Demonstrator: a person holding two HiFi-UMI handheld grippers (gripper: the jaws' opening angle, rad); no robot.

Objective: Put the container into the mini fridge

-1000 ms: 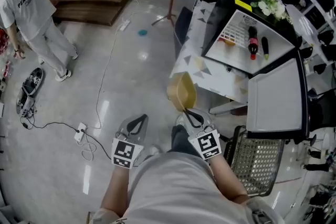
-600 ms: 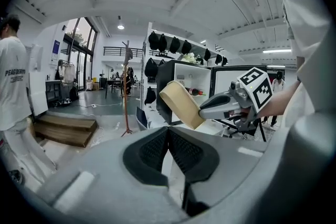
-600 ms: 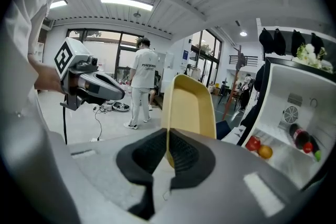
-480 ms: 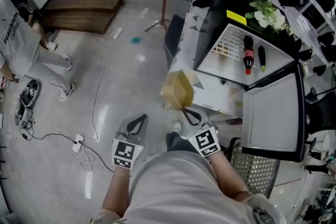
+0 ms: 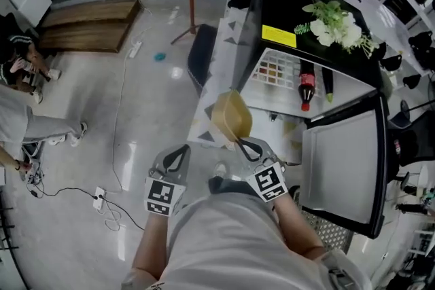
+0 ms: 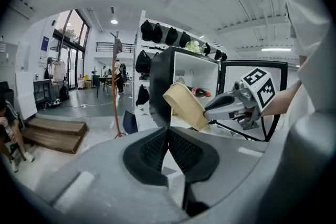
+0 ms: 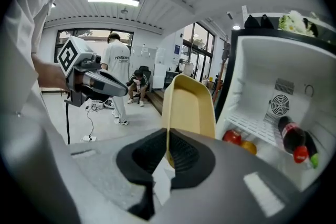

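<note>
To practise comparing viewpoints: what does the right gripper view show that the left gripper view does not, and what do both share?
Only the right gripper view: the right gripper shut on the container's rim, and red and orange items on the fridge shelf. Only the left gripper view: the left gripper up close, shut and empty, and the fridge's open door. Both: the tan container, the mini fridge and a red-capped bottle.

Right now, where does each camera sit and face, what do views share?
Head view: on the head, facing steeply down at floor and mini fridge; forearms, left gripper, right gripper show.
Left gripper view: along its shut, empty jaws toward the mini fridge; right gripper shows.
Right gripper view: along jaws shut on the container, into the mini fridge; left gripper shows.
Shared: container and mini fridge.
</note>
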